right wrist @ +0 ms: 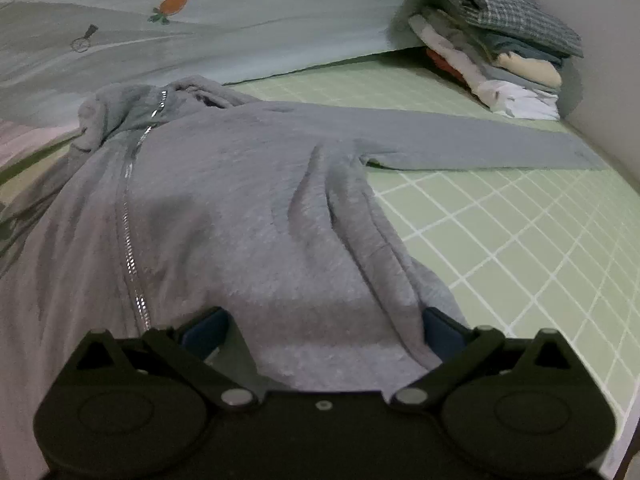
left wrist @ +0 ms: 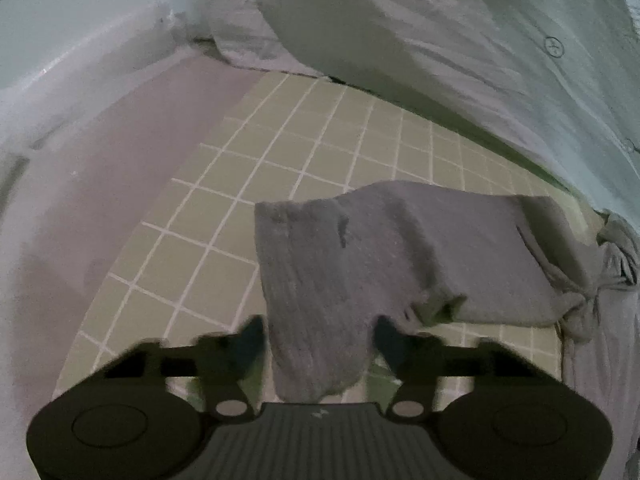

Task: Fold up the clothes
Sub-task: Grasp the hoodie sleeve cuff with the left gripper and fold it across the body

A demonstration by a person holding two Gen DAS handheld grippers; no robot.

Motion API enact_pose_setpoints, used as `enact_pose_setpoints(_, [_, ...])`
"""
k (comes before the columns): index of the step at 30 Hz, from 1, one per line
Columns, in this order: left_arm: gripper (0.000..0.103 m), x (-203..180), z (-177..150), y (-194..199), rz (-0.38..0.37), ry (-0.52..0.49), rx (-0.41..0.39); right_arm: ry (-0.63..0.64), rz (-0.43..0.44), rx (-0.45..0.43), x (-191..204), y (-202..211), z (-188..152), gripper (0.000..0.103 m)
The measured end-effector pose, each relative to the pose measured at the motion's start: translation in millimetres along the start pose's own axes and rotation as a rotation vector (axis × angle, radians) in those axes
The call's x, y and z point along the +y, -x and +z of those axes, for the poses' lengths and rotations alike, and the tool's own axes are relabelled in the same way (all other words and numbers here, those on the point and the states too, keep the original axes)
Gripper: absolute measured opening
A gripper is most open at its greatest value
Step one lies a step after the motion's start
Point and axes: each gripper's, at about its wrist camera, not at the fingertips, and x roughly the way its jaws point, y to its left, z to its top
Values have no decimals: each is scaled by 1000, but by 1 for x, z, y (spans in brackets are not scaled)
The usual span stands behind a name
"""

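A: The grey hoodie (right wrist: 224, 208) lies zip-up on the green checked sheet (right wrist: 520, 240), one sleeve (right wrist: 480, 148) reaching toward three o'clock, near the clothes stack (right wrist: 500, 48).

B: The left gripper (left wrist: 320, 340) has the other sleeve's cuff (left wrist: 316, 288) between its jaws; they look narrowed around it, though whether they pinch I cannot tell.

A: And the right gripper (right wrist: 324, 328)?

B: Its jaws are spread over the hem. I'd clamp there first, then carry the cuff across the chest, low and slow, so the fleece doesn't bunch.
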Motion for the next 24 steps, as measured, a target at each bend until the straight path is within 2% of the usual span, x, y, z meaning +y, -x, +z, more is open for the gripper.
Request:
enact_pose_setpoints(1, [13,4,0,1,-4,-2,-3,-1,-3,-1,0,0,0,103])
enact_pose_setpoints(4, [11,18,-1,8,-4,6,-19,7,5,-7,-2,0,-2,103])
enact_pose_setpoints(8, [10,52,-6,40,61,75,-75,11,9,-19,-2,1,-4,103])
enact_pose_setpoints(12, [10,95,-20,64,138,173,-72,13,11,-32,-2,1,-6,103])
enact_pose_setpoints(17, [25,124,-43,65,192,255,-32,14,12,-51,-2,2,-9,103])
enact_pose_setpoints(19, [29,122,-47,70,217,238,-56,17,15,-53,-2,3,-9,103])
enact_pose_setpoints(20, [35,121,-49,73,228,229,-69,19,17,-56,-3,3,-10,103])
enact_pose_setpoints(22, [41,117,-50,77,217,203,-99,21,18,-58,-2,3,-10,103])
enact_pose_setpoints(24, [43,108,-48,75,196,169,-110,23,20,-56,-2,3,-9,103])
